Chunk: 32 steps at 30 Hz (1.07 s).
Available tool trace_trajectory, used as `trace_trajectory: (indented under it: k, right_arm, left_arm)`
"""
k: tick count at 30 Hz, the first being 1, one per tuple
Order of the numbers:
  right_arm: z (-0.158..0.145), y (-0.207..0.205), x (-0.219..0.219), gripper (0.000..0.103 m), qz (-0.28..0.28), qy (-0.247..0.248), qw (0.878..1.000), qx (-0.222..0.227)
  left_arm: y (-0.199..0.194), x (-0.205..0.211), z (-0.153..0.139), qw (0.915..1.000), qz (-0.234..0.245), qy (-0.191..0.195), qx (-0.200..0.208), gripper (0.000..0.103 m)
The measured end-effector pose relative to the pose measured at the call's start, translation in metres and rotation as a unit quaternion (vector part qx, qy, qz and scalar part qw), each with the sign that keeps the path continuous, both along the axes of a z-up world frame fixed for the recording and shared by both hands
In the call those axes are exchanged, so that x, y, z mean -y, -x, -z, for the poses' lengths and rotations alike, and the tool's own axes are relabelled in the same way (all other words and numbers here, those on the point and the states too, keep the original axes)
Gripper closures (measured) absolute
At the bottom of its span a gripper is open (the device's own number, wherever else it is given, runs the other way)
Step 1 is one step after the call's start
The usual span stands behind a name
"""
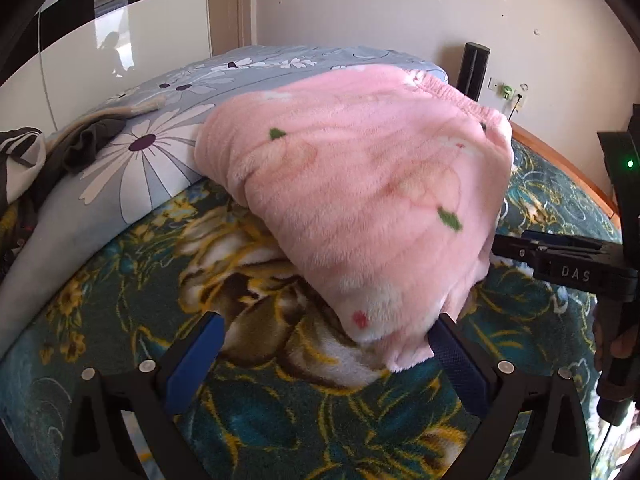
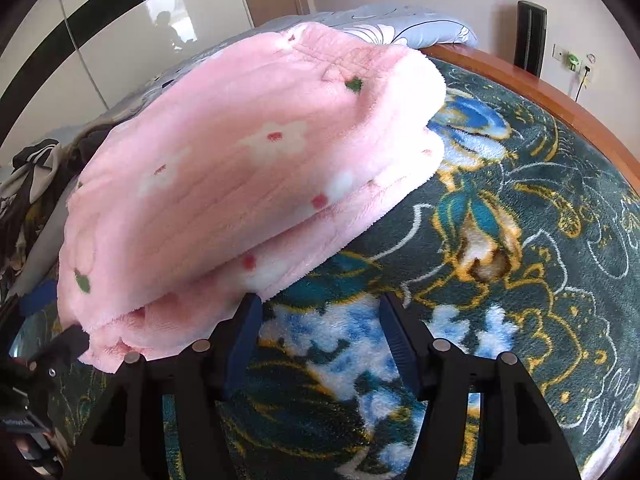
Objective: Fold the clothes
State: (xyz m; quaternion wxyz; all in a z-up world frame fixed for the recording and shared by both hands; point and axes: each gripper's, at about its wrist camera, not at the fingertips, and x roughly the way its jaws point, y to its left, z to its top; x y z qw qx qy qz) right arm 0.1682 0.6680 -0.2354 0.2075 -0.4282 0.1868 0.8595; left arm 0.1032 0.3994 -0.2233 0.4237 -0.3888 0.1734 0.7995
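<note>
With both your left gripper (image 1: 326, 340) and right gripper (image 2: 320, 320) released, the folded pink fleece garment (image 1: 360, 184) lies on the bed (image 2: 520, 208), and a careless fingertip could snag and unfold its corner.

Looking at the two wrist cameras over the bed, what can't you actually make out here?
- Right wrist view: left gripper mostly cut off at the frame edge and hidden under the folded pink fleece garment.
- Left wrist view: dark clothes pile cut by the left edge, garments unidentifiable.
- Left wrist view: right gripper, fingertips hidden behind the garment.
</note>
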Motion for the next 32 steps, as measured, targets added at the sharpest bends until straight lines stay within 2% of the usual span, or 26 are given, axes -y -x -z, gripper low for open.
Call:
trace_trajectory:
  k: [6, 9, 18, 22, 32]
  right_arm:
    - [0.003, -0.005, 0.021, 0.037, 0.006, -0.042, 0.999, 0.008]
    - [0.005, -0.006, 0.027, 0.029, 0.008, -0.046, 0.999, 0.003]
    - [0.011, -0.005, 0.036, 0.025, 0.007, -0.066, 0.998, 0.009]
    - [0.017, 0.002, 0.03, 0.019, -0.001, -0.074, 0.997, 0.015]
    - [0.017, 0.003, 0.032, 0.017, -0.003, -0.084, 0.996, 0.017]
  left_arm:
    - [0.001, 0.001, 0.021, 0.9997, -0.007, 0.02, 0.015, 0.0]
    - [0.0, -0.002, 0.024, 0.9996, -0.009, 0.025, 0.01, 0.0]
    - [-0.002, -0.006, 0.025, 0.9995, -0.014, 0.026, 0.013, 0.0]
    - [-0.005, -0.011, 0.024, 0.9992, -0.024, 0.029, 0.012, 0.0]
    - [-0.011, -0.021, 0.022, 0.999, -0.032, 0.031, 0.006, 0.0]
